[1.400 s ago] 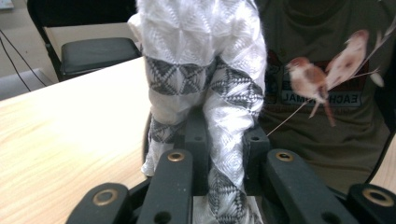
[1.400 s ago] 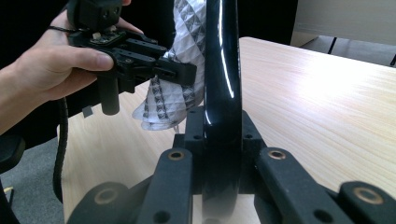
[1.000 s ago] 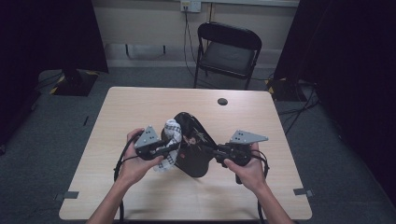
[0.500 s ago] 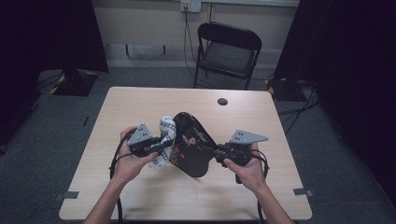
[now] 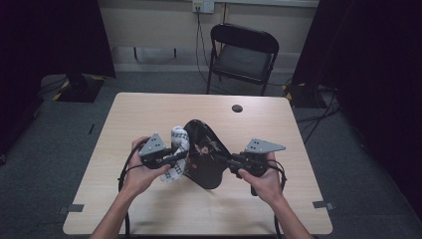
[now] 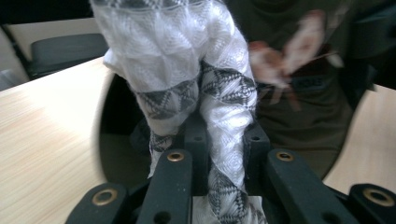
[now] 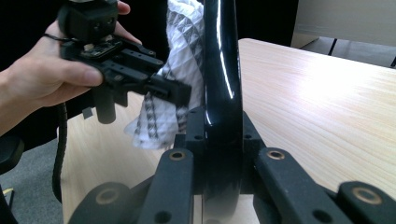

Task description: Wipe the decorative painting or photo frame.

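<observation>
The left gripper [image 5: 174,158] is closed on a white cloth [image 5: 178,149] with a grey triangle pattern. In the left gripper view the cloth [image 6: 187,79] runs up from between the jaws as a twisted bundle, and the jaws stand close together with the fabric pinched between them.

The right gripper [image 5: 230,162] is closed on the rim of a glossy black plate [image 5: 204,154] bearing a printed motif. In the right gripper view the plate [image 7: 222,84] stands on edge — its rim rises straight up from between the two jaws, which clamp it from either side.

In the high view the plate is held above the bench [image 5: 149,112], near the middle of it, between the two grippers. The cloth lies against the plate's left face, between that face and the left gripper. In the right gripper view the left gripper [image 7: 177,93] sits just beside the plate, the cloth [image 7: 180,60] bunched between them — contact with the plate surface is visible at the cloth's upper part.

A small dark round object [image 5: 237,108] lies on the bench near its far edge, well apart from the plate.
</observation>
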